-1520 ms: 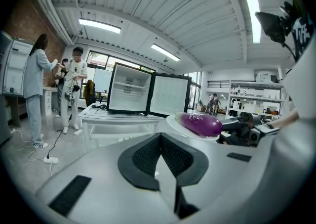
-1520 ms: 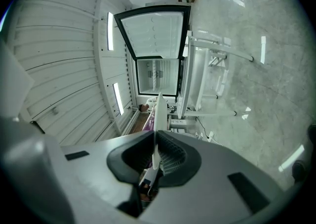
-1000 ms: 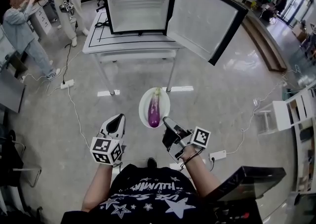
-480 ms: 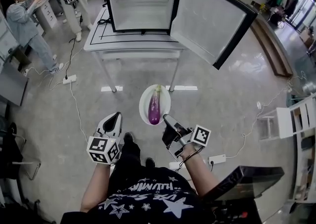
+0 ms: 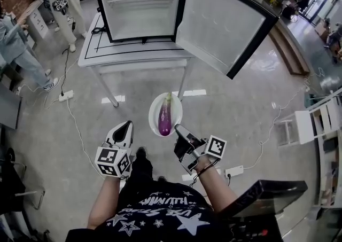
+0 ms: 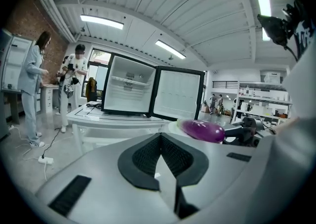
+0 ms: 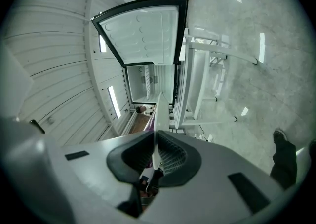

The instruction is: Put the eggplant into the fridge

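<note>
A purple eggplant (image 5: 165,118) lies on a white plate (image 5: 175,108) held out over the floor in front of me. My right gripper (image 5: 179,131) is shut on the plate's near rim; in the right gripper view the plate (image 7: 159,114) runs edge-on out of the jaws. My left gripper (image 5: 126,127) is shut with nothing in it, left of the plate. In the left gripper view the eggplant (image 6: 202,130) shows to the right. Ahead, the small fridge (image 5: 139,6) stands on a white table (image 5: 133,54), its door (image 5: 222,22) swung wide to the right and its inside bare.
People (image 5: 59,0) stand at the back left beside a desk. Cables and a power strip (image 5: 62,95) lie on the floor left of the table. Another strip (image 5: 234,171) lies by my right arm. A white shelf unit (image 5: 312,123) stands at the right.
I have stepped nearer the fridge: table and fridge have shifted left and lower in the head view. The plate with the eggplant stays in the right gripper; both grippers keep their pose.
</note>
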`<action>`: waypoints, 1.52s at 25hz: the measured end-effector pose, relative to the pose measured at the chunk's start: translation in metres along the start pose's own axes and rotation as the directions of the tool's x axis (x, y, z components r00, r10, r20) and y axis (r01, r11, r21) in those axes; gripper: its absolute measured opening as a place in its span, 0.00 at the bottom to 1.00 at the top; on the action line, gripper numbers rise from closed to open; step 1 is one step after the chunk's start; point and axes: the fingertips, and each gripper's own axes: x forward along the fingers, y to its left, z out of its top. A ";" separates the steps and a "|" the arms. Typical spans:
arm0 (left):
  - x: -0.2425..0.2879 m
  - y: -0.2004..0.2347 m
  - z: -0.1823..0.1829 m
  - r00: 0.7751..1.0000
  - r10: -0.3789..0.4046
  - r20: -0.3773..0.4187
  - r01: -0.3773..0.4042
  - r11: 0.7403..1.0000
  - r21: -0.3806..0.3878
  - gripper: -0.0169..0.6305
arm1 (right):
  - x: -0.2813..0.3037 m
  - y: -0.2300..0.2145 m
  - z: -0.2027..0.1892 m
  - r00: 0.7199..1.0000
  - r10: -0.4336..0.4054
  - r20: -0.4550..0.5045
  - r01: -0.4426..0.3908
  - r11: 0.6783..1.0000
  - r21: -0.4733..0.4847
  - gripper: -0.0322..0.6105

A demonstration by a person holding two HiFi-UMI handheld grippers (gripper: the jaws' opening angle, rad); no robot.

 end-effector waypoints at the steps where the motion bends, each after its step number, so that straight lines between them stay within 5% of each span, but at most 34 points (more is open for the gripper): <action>1: 0.004 0.002 0.001 1.000 -0.008 -0.001 0.008 1.000 -0.001 0.04 | 0.004 0.000 0.002 1.000 -0.001 0.002 0.001 1.000 -0.005 0.08; 25: 0.109 0.145 0.078 0.993 -0.115 0.020 0.114 0.993 0.028 0.04 | 0.170 0.005 0.058 0.996 -0.011 0.092 0.016 0.999 -0.051 0.09; 38: 0.147 0.202 0.083 0.991 -0.133 0.008 0.133 0.991 -0.008 0.04 | 0.223 -0.014 0.073 0.992 -0.046 0.122 0.051 0.998 -0.044 0.08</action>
